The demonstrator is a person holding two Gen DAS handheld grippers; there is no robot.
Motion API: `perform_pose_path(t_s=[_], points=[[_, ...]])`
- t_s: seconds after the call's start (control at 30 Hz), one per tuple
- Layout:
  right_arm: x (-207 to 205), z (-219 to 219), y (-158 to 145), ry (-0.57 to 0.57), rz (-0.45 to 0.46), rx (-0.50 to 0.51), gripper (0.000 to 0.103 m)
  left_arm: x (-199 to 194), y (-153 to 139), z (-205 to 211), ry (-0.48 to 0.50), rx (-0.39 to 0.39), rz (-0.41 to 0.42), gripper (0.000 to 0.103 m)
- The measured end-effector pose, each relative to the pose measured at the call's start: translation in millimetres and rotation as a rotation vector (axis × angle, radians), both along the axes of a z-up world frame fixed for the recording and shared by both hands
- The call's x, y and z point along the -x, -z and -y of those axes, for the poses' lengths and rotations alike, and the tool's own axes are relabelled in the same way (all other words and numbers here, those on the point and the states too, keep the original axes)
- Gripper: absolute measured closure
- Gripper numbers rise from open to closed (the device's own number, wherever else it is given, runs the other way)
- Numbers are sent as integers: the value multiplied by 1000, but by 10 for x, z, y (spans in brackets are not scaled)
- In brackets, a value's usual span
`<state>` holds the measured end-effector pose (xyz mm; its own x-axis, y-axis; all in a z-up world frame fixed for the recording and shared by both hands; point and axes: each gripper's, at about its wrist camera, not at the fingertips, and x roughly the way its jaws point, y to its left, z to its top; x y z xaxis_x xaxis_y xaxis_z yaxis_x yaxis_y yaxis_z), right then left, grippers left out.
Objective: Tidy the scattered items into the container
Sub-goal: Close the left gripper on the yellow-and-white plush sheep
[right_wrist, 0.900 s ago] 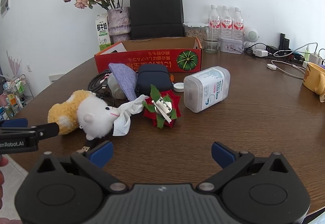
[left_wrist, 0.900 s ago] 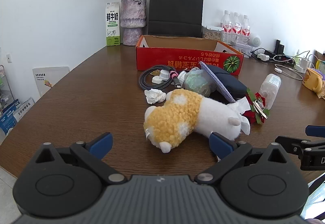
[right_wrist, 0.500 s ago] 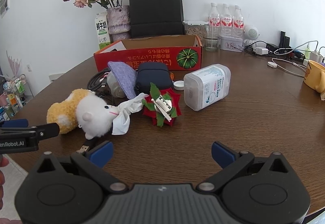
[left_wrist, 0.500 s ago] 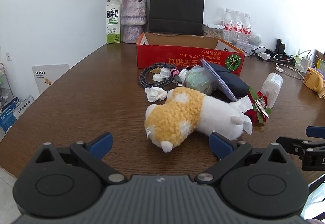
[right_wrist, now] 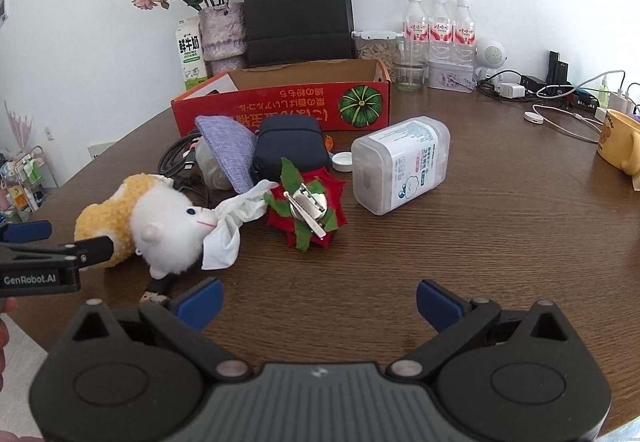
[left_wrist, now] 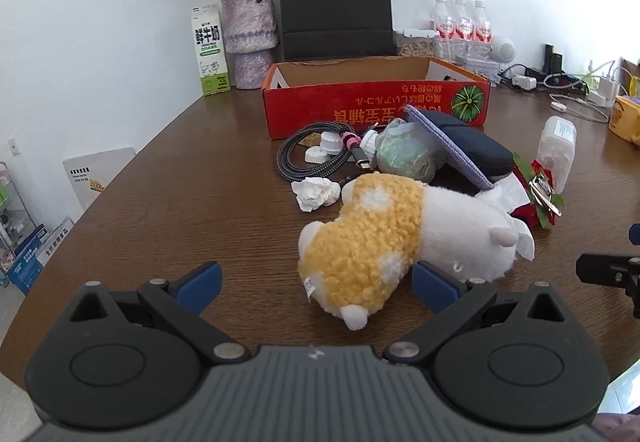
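A yellow and white plush toy (left_wrist: 384,238) lies on the brown table, right in front of my open left gripper (left_wrist: 316,284); it also shows in the right wrist view (right_wrist: 152,217). Behind it lie a crumpled tissue (left_wrist: 314,193), a coiled cable (left_wrist: 304,151), a purple pouch (right_wrist: 232,147), a dark case (right_wrist: 290,141), a red flower clip (right_wrist: 308,207) and a clear plastic jar (right_wrist: 400,163) on its side. The open red cardboard box (left_wrist: 376,103) stands behind them. My right gripper (right_wrist: 318,302) is open and empty, short of the flower clip.
A flower vase (left_wrist: 250,37), milk carton (left_wrist: 210,49), black paper bag (left_wrist: 336,1) and water bottles (right_wrist: 438,27) stand along the wall. Chargers and cables (right_wrist: 560,97) and a yellow mug (right_wrist: 620,141) are at the right.
My left gripper has moved forward toward the plush toy, which now lies closer between its fingers. My right gripper has edged slightly nearer the flower clip.
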<state>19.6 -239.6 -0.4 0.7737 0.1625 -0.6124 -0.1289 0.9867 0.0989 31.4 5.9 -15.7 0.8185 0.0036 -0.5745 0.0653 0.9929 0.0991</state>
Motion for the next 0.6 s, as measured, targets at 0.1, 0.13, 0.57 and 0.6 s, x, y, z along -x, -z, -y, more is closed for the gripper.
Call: perform_pose_path(t_s=[0.1, 0.13, 0.57, 0.6], points=[[-55, -11, 26, 2, -13, 0, 0, -86, 51, 15, 55, -23, -17, 0], [-72, -17, 35, 2, -15, 2, 0, -113, 62, 21, 71, -31, -16, 0], [-353, -14, 93, 13, -44, 6, 0, -376, 189, -29, 147, 31, -46, 12], [-380, -14, 87, 13, -43, 6, 0, -379, 192, -32, 156, 42, -46, 16]])
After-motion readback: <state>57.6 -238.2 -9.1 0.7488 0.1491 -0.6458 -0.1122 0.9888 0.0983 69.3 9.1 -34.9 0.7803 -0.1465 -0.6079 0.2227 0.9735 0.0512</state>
